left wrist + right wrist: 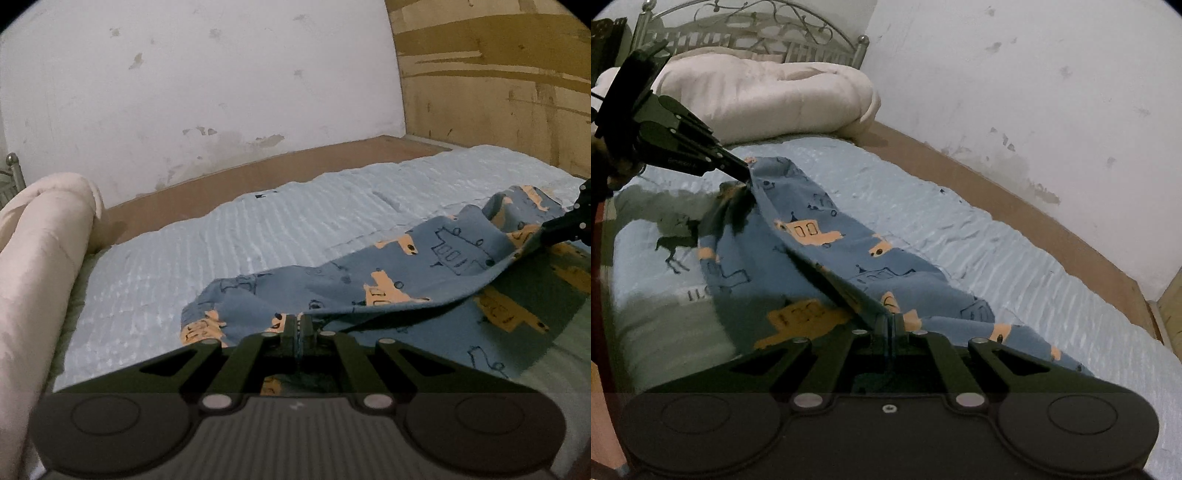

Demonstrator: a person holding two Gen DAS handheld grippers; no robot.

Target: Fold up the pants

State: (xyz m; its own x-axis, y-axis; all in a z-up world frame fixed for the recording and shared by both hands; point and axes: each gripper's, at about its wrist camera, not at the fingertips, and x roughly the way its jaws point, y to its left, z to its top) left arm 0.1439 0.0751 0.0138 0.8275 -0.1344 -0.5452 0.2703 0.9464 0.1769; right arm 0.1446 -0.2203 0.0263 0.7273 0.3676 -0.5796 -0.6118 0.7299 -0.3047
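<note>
Blue pants (388,280) printed with orange vehicles lie on the light blue bedspread (240,236). My left gripper (299,319) is shut on one edge of the pants and holds it lifted. My right gripper (891,319) is shut on the other end of the same edge of the pants (849,251). The raised edge stretches between the two grippers, folded partway over the lower layer. The right gripper shows at the right edge of the left wrist view (545,232). The left gripper shows at the upper left of the right wrist view (748,173).
A rolled cream duvet (764,96) lies at the metal headboard (750,33) end. A brown wooden bed frame (258,173) runs along the stained white wall (203,85). A wooden panel (495,81) stands at the bed's foot.
</note>
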